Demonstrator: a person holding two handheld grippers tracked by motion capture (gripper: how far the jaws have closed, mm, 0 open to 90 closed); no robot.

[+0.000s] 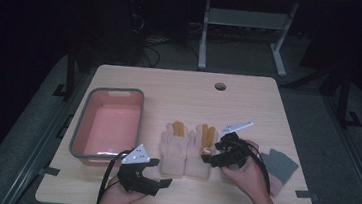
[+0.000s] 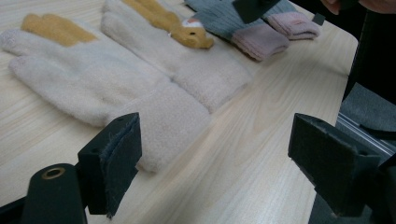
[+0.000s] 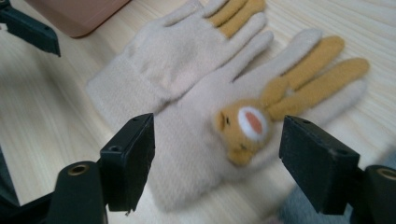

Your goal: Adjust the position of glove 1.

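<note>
Two cream gloves with orange fingers lie flat side by side at the middle of the table, the left glove [image 1: 173, 149] plain and the right glove [image 1: 201, 151] bearing a small orange rabbit face [image 3: 245, 126]. My right gripper [image 1: 213, 153] hovers open just above the right glove [image 3: 187, 149], its jaws on either side of the rabbit face. Near the table's front edge my left gripper [image 1: 161, 173] stands open, close to the cuff of the left glove [image 2: 93, 88] and touching nothing. Both pairs of jaws hold nothing.
A pink bin with a grey rim [image 1: 82, 122] stands at the left of the table. A grey and pink pair of gloves [image 1: 278, 169] lies to the right of my right hand. A round cable hole [image 1: 220, 86] sits near the far edge.
</note>
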